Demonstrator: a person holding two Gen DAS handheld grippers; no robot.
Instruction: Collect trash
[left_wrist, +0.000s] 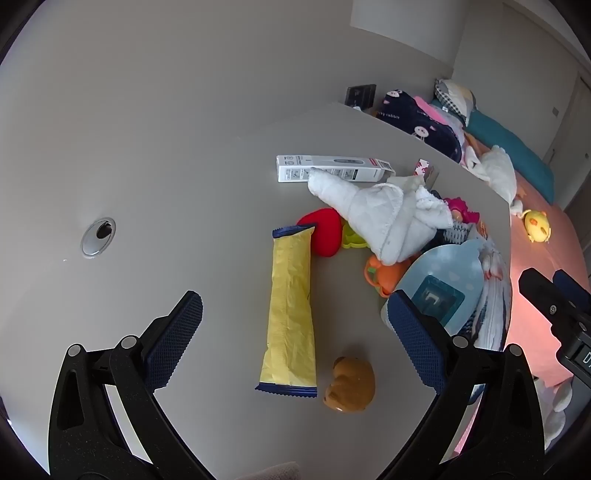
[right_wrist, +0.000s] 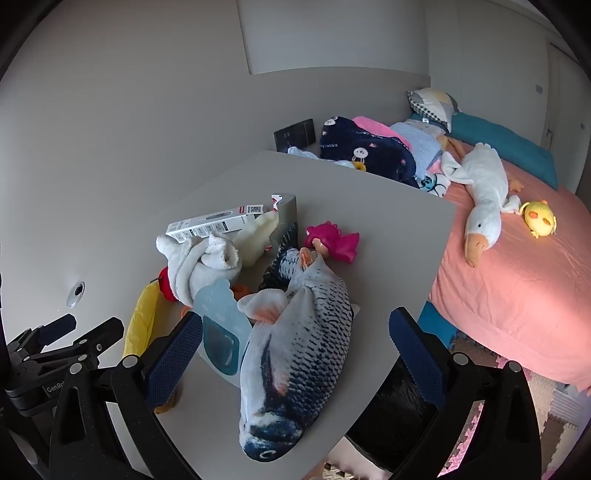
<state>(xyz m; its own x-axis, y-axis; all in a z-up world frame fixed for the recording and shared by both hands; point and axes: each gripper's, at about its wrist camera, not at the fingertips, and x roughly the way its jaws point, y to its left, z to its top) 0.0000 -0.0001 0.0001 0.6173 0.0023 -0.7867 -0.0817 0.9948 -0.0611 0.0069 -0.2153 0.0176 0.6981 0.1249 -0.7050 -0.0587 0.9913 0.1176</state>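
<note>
A long yellow snack wrapper (left_wrist: 291, 314) with blue ends lies flat on the grey table (left_wrist: 184, 166), straight ahead of my left gripper (left_wrist: 295, 321), which is open and empty with the wrapper between its fingers' line of sight. A white cardboard box (left_wrist: 332, 168) lies farther back; it also shows in the right wrist view (right_wrist: 214, 221). The wrapper's edge shows in the right wrist view (right_wrist: 142, 317). My right gripper (right_wrist: 295, 343) is open and empty above a plush fish (right_wrist: 291, 332) near the table's right edge.
Toys crowd the table: a red heart (left_wrist: 325, 229), a brown bear figure (left_wrist: 351, 384), a white cloth (left_wrist: 384, 218), a pale blue pouch (left_wrist: 439, 284), a pink toy (right_wrist: 332, 240). A cable hole (left_wrist: 98, 236) sits left. A pink bed (right_wrist: 517, 277) with a plush goose (right_wrist: 480, 195) stands right.
</note>
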